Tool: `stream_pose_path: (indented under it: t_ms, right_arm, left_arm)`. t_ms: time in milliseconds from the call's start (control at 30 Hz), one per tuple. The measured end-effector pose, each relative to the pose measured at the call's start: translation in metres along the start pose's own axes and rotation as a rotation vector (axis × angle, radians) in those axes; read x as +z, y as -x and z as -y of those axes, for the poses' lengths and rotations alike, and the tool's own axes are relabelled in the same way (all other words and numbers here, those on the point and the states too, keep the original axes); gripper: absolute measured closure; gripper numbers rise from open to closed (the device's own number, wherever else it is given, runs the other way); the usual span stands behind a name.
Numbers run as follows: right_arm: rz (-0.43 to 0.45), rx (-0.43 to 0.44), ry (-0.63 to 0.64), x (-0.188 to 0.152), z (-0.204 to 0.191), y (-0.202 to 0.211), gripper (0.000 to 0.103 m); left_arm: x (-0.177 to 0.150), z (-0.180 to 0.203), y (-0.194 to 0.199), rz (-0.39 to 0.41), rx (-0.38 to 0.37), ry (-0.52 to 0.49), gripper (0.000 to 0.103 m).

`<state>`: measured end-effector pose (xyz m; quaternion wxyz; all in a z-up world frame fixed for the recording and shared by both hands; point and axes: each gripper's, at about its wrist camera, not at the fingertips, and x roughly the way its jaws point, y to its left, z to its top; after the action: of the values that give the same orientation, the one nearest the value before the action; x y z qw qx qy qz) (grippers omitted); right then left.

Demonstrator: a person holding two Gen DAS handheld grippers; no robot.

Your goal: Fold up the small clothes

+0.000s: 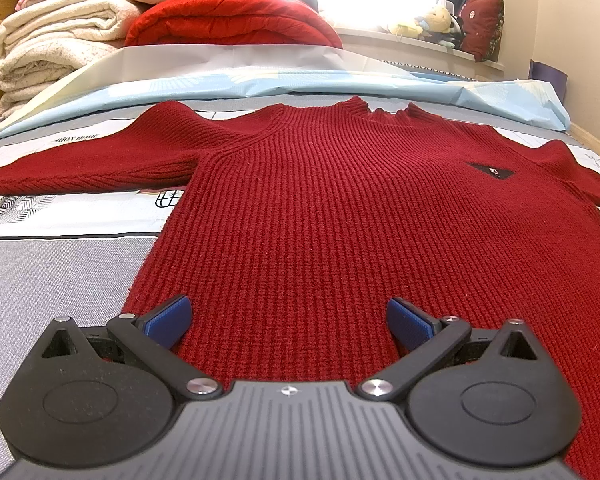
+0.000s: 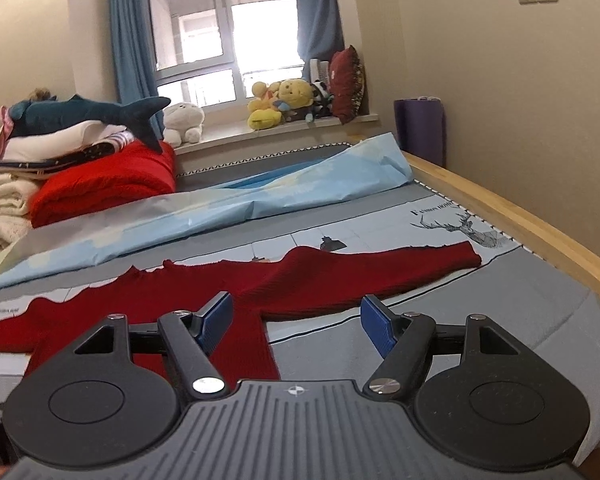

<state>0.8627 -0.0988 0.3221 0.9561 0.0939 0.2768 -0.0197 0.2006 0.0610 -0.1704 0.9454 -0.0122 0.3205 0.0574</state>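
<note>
Sweater (image 1: 320, 208) lies spread flat, front up, in the middle of the bed (image 1: 60, 272), collar toward the far end where the bedding is stacked, hem toward the near edge, both sleeves stretched out sideways. No fold shows in it, so the task looks to be at its start: the garment is laid out and the first grasp is not yet made.

Left gripper (image 1: 288, 320) hovers low over the hem near the sweater's left side, jaws wide apart with knit under the gap but nothing pinched. Right gripper (image 2: 296, 322) sits higher and off to the sweater's right side edge, jaws also wide and empty; its left pad is over the body, its right pad over bare sheet.

Next move, as I judge it, calls for each gripper to drop to the fabric and close on an edge, probably a sleeve or a hem corner, taking the full thickness of the knit so that both layers lift together.

The left view shows the small dark badge (image 1: 490, 170) on the chest and the left sleeve (image 1: 80, 168), while the right sleeve runs off frame. The right view shows that right sleeve (image 2: 380, 272) whole, reaching toward the wooden bed rail (image 2: 520, 224), but hides the hem behind the gripper.
</note>
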Motion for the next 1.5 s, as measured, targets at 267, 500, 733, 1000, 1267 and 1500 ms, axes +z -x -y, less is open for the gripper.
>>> stream_pose_path:
  t_ms: [267, 500, 733, 1000, 1267, 1500]
  right_arm:
    - [-0.006, 0.007, 0.061, 0.001, -0.018, -0.005, 0.031]
    - [-0.008, 0.013, 0.057, 0.005, -0.034, -0.008, 0.031]
    - [-0.01, 0.024, 0.0, 0.008, -0.054, -0.008, 0.031]
    - [-0.006, 0.04, 0.026, 0.009, -0.08, -0.003, 0.031]
    - [0.024, 0.036, 0.13, 0.009, -0.099, 0.004, 0.031]
    - [0.118, 0.046, 0.189, 0.03, -0.119, 0.005, 0.031]
  left_arm:
    - [0.008, 0.002, 0.003, -0.036, 0.003, -0.031, 0.0]
    - [0.054, -0.004, 0.071, 0.154, 0.087, -0.052, 0.0]
    - [0.103, 0.0, 0.131, 0.291, 0.373, -0.034, 0.0]
    - [0.148, -0.009, 0.179, 0.399, 0.357, 0.059, 0.0]
    - [0.226, -0.058, 0.173, 0.385, 0.114, 0.071, 0.0]
    - [0.186, -0.116, 0.092, 0.18, 0.138, 0.121, 0.001]
